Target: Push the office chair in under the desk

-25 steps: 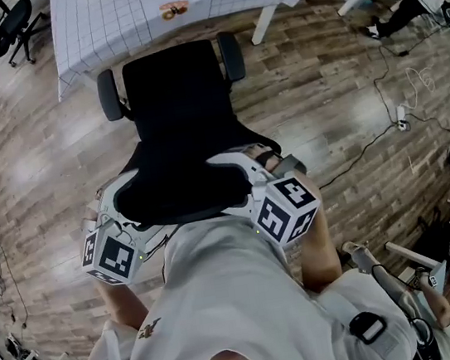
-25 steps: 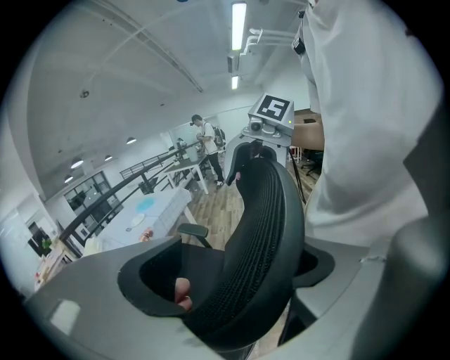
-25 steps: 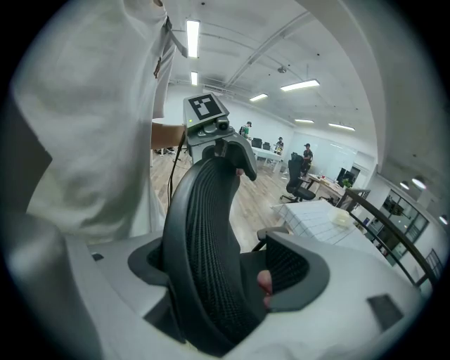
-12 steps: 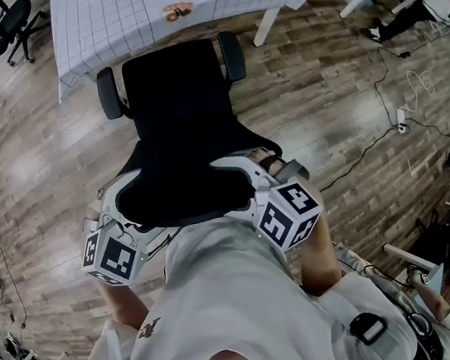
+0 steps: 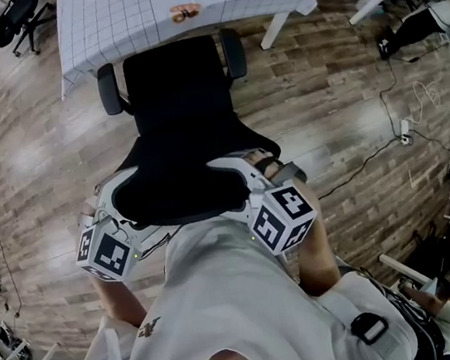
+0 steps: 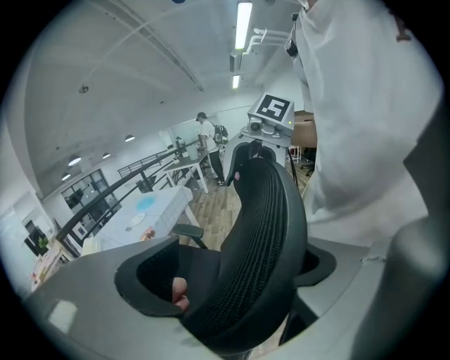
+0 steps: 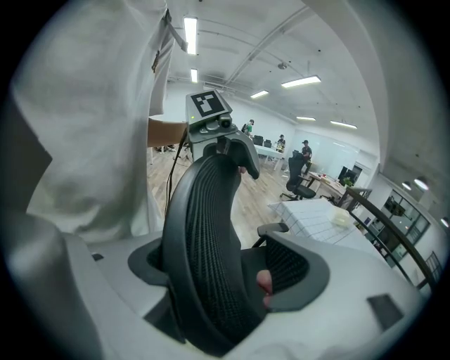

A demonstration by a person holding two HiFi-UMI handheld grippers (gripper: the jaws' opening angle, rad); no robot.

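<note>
Chair first, from the head view: the office chair [image 5: 182, 89] faces the desk [image 5: 142, 15], its seat front near the desk's edge and not yet tucked under. The left gripper [image 5: 119, 191] and right gripper [image 5: 247, 171] sit at either end of the backrest's top. Over to the left gripper view: the jaws are clamped across the mesh backrest [image 6: 264, 225], one pad in front and one behind. The right gripper view tells the same story, jaws closed on the backrest's other side. The push looks under way. It's best done by driving both sides evenly and straight ahead, so the chair doesn't swerve and the armrests [image 5: 109, 90] clear the desk edge.
</note>
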